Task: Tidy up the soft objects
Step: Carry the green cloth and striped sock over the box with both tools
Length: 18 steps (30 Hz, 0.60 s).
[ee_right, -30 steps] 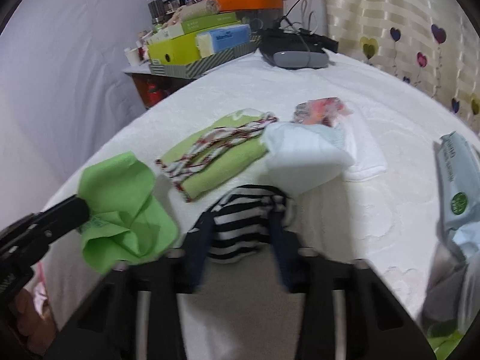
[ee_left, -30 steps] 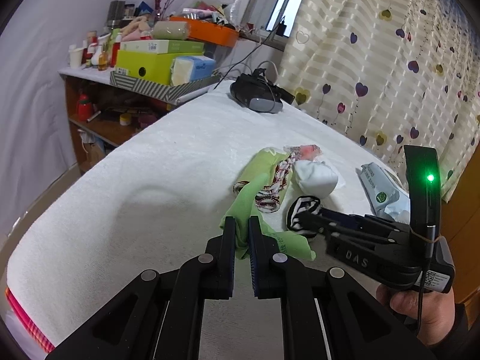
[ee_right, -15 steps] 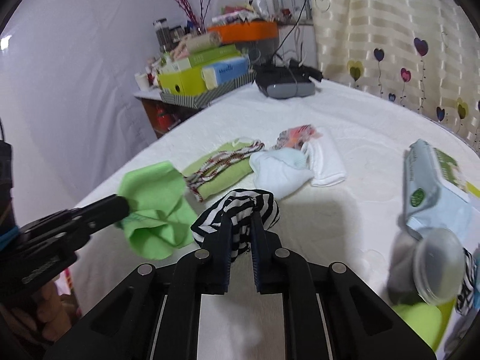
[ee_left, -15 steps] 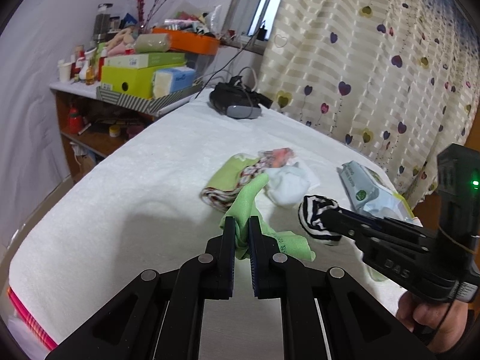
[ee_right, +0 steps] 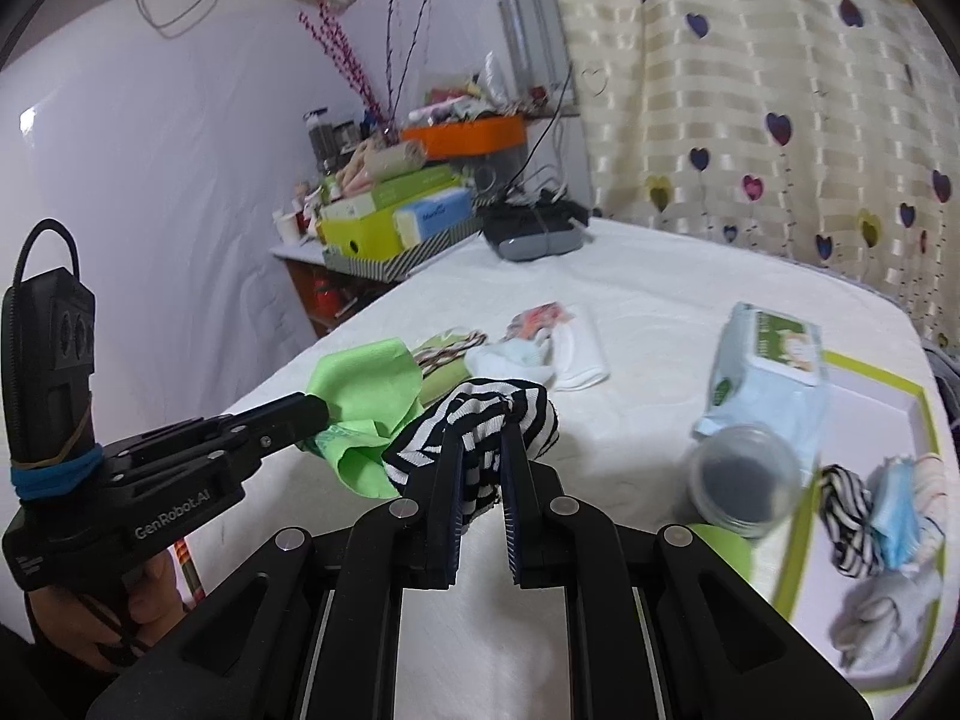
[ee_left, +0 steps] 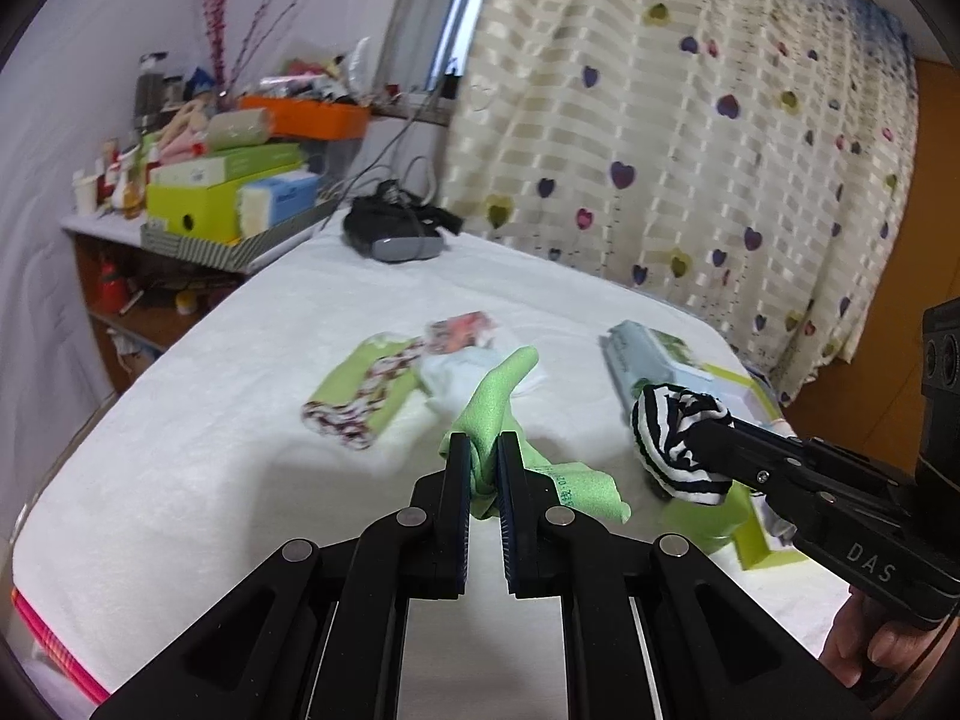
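While raised, L tongs [ee_left: 483, 463] grip cloth [ee_left: 498, 396]

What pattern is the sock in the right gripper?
Black and white stripes on the sock in the right gripper; clearest in the right wrist view.

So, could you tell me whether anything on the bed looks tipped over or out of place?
Yes: a clear jar lies on its side beside the wipes pack, by the green-edged tray.

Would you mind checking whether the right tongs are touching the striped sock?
Touching. The right wrist view shows the right tongs shut on the striped sock, its fabric pinched between them; the left wrist view shows it bunched at their tips.
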Each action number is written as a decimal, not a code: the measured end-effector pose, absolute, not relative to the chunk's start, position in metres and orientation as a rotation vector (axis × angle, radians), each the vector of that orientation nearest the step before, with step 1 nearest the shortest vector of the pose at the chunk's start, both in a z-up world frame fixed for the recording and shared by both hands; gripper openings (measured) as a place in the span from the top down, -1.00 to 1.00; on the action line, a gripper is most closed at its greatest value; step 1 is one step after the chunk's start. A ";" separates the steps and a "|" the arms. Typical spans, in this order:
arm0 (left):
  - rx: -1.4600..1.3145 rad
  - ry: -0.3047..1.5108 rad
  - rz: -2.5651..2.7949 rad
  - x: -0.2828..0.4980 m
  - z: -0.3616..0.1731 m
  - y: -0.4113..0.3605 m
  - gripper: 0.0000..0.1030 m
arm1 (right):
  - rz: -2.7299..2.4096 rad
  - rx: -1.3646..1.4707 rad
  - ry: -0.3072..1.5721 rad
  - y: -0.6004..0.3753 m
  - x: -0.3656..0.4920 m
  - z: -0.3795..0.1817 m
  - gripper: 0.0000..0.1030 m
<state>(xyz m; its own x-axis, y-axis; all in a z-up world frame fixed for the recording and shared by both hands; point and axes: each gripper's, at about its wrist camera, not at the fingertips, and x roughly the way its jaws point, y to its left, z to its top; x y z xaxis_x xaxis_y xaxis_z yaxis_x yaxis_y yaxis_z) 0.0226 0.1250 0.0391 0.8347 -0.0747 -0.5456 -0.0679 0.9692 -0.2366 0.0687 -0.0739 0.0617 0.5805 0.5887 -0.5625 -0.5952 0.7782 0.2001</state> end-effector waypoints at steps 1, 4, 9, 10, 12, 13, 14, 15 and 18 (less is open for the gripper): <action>-0.247 0.581 -0.013 0.023 0.042 0.120 0.84 | 0.685 -0.003 0.644 -0.080 0.067 0.065 0.77; -0.232 0.571 -0.036 0.022 0.048 0.107 0.84 | 0.669 0.010 0.624 -0.094 0.062 0.070 0.77; -0.211 0.561 -0.079 0.023 0.057 0.084 0.84 | 0.633 0.035 0.599 -0.120 0.055 0.077 0.77; -0.209 0.561 -0.085 0.023 0.058 0.081 0.84 | 0.624 0.039 0.596 -0.125 0.055 0.078 0.77; -0.200 0.561 -0.103 0.024 0.060 0.071 0.84 | 0.605 0.050 0.589 -0.136 0.053 0.079 0.77; -0.196 0.562 -0.109 0.025 0.061 0.067 0.84 | 0.597 0.055 0.586 -0.142 0.052 0.079 0.77; -0.191 0.563 -0.121 0.026 0.062 0.061 0.84 | 0.590 0.060 0.584 -0.146 0.050 0.080 0.77; -0.187 0.563 -0.130 0.026 0.062 0.056 0.84 | 0.580 0.065 0.582 -0.152 0.049 0.080 0.77; -0.174 0.564 -0.158 0.028 0.064 0.042 0.84 | 0.556 0.076 0.575 -0.165 0.046 0.081 0.77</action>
<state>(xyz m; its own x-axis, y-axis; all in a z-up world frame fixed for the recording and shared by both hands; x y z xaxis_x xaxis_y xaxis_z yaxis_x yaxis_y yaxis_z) 0.0275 0.0415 0.0645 0.8337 -0.1961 -0.5162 0.1010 0.9732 -0.2066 0.0465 -0.1653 0.0809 0.6972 0.5187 -0.4949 -0.4773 0.8509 0.2195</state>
